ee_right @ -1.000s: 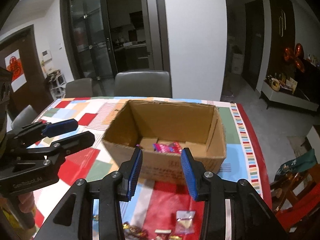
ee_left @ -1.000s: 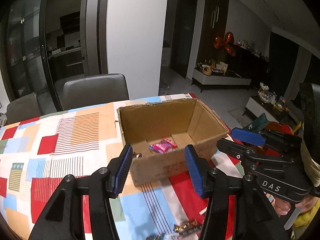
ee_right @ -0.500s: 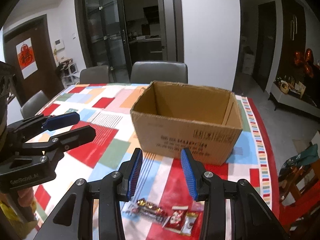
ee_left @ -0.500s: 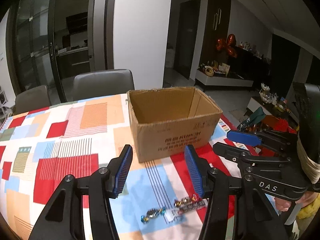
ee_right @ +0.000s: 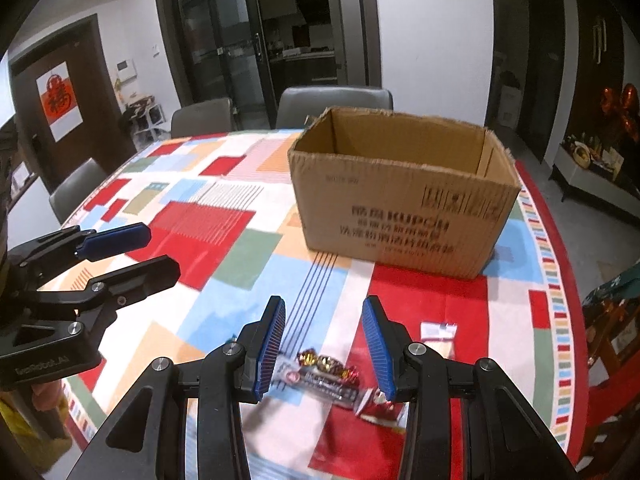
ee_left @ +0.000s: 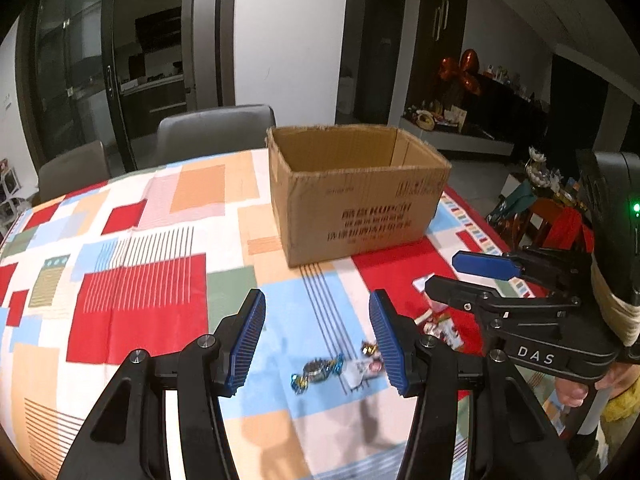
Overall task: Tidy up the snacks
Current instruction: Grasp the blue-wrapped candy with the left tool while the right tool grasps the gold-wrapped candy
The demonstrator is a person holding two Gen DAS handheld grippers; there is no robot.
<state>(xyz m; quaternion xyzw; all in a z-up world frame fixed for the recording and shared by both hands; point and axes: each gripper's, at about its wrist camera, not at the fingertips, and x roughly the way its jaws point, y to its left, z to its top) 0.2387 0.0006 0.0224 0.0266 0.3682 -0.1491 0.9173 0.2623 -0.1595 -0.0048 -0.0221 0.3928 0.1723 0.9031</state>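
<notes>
An open cardboard box (ee_left: 356, 196) stands on the patchwork tablecloth; it also shows in the right wrist view (ee_right: 404, 200). Its inside is hidden from here. Loose snacks lie in front of it: a blue-wrapped candy (ee_left: 316, 371), a white packet (ee_left: 360, 372), a gold-wrapped candy (ee_right: 326, 362), a long silver bar (ee_right: 320, 384) and a small clear packet (ee_right: 438, 334). My left gripper (ee_left: 318, 340) is open and empty above the blue candy. My right gripper (ee_right: 326, 346) is open and empty above the gold candy.
Grey chairs (ee_left: 216, 132) stand behind the table (ee_left: 140, 280). The table's right edge (ee_right: 560, 280) drops to a cluttered floor. Each gripper sees the other beside it, the right one (ee_left: 520, 300) and the left one (ee_right: 80, 272).
Both grippers have pulled back from the box and come lower toward the near snacks. The box inside, seen earlier with a pink packet, is out of view now.
</notes>
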